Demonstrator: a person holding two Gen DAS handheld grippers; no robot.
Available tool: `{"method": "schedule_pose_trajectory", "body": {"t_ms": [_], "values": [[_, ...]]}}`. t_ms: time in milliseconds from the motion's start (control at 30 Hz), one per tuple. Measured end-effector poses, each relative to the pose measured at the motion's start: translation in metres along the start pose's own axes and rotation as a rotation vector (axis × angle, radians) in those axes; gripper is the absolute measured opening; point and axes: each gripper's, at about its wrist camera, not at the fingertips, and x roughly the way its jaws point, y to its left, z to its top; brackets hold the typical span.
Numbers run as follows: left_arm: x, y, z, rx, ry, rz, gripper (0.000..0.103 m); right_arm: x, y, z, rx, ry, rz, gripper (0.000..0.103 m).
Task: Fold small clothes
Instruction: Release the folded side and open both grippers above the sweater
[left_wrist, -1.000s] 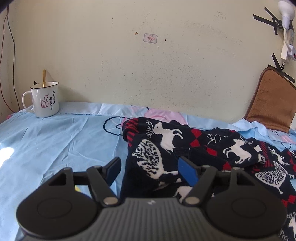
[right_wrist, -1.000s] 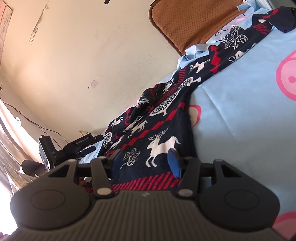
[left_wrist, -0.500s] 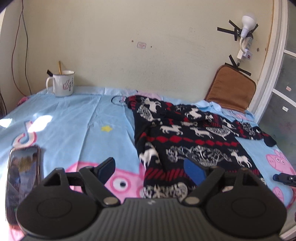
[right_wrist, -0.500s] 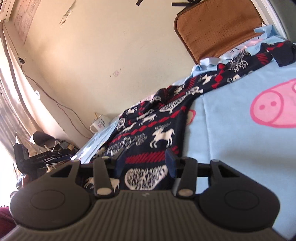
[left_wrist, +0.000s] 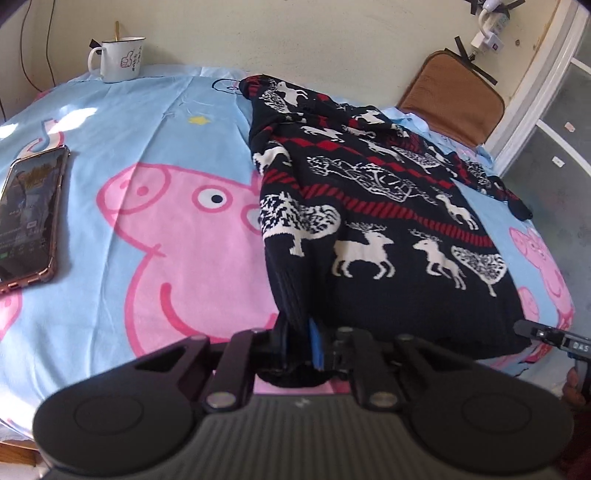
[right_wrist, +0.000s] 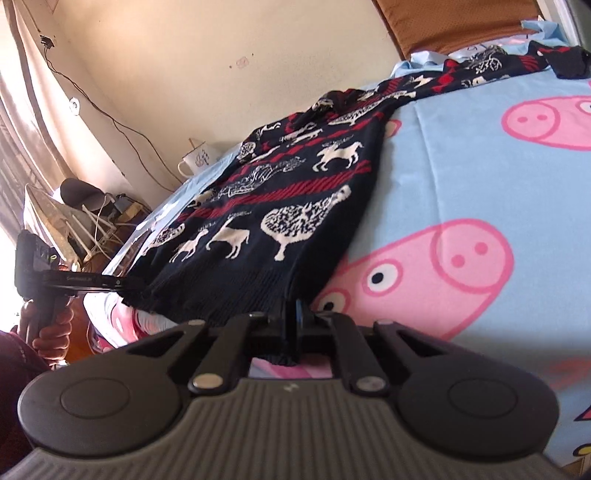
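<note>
Here the dark reindeer-patterned sweater (left_wrist: 388, 221) lies on the bed (left_wrist: 147, 258), its long axis running from the ribbed hem at the near edge away toward the wall, with one sleeve trailing off to the far right by the brown cushion (left_wrist: 454, 99). The left gripper (left_wrist: 297, 343) has its jaws pinching the hem's left corner; the right gripper (right_wrist: 295, 325) has its jaws pinching the right corner, cloth bunched between the pads. So each hand is at its own end of the hem — neither is nearer the collar, which sits far ahead of both. A fold would likely carry the hem forward along that axis. A phone (left_wrist: 29, 218) and a mug (left_wrist: 120, 59) lie well apart to the left.
</note>
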Motion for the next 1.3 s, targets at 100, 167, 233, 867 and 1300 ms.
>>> {"method": "schedule_pose_trajectory", "body": {"t_ms": [100,167,233,867,1300], "values": [[-0.030,-0.004,0.002,-0.004,-0.057,-0.055,0.010,-0.015,-0.006,0.012,0.053,-0.055,-0.001,0.007],[-0.047,-0.005,0.002,-0.006,-0.090,-0.062,0.010,-0.038,-0.012,0.023,0.070,-0.128,-0.007,0.007],[-0.049,-0.003,0.002,-0.025,-0.099,-0.068,0.010,-0.056,-0.016,0.031,0.064,-0.177,-0.025,0.007],[-0.020,-0.016,0.125,0.111,-0.202,-0.018,0.037,-0.054,-0.120,0.125,0.356,-0.349,-0.212,0.036],[0.228,-0.037,0.276,0.046,0.113,0.015,0.038,-0.044,-0.195,0.149,0.532,-0.348,-0.385,0.037]]}}
